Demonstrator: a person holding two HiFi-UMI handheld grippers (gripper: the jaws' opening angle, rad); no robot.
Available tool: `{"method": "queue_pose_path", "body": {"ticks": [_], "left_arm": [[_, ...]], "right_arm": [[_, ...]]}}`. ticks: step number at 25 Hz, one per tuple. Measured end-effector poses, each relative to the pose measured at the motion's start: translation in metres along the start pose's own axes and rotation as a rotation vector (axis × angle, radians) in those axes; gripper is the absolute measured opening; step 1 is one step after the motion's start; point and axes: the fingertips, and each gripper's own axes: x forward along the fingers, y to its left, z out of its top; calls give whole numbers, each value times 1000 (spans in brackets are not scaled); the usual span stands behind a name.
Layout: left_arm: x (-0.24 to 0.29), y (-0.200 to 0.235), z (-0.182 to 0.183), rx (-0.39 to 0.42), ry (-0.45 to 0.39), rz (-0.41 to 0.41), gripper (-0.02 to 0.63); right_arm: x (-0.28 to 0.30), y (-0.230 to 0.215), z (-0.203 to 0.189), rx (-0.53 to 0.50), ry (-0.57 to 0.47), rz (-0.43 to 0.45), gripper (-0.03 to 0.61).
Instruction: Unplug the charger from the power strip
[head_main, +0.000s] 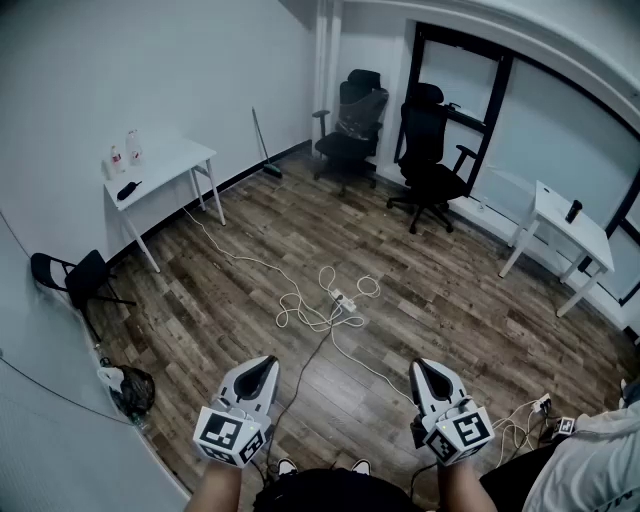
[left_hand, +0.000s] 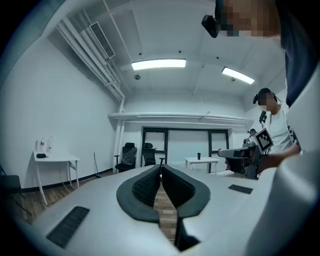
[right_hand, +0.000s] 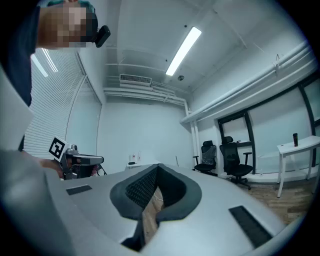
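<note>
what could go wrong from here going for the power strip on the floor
1. The power strip lies loose on the floor amid tangled white cable; pulling a plug could drag the strip along unless one hand-held gripper pins it.
2. A dark cable runs from the strip toward the person's shoes, so stepping closer may snag it.
3. The left hand-held gripper and right hand-held gripper are shut and empty; they must open before grasping.

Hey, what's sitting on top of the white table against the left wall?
Two pale bottles stand at the wall end of the white table, and a small dark object lies beside them, too small to identify. Nothing covers the tabletop.
</note>
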Motion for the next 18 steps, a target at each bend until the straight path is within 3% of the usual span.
{"method": "queue_pose_path", "body": {"ticks": [9, 18], "left_arm": [[9, -3, 1, 10, 4, -12, 32], [32, -29, -13, -4, 40, -10, 32]], "right_arm": [[2, -8, 0, -6, 12, -7, 18], [-7, -36, -18, 69, 2, 19, 18]]}}
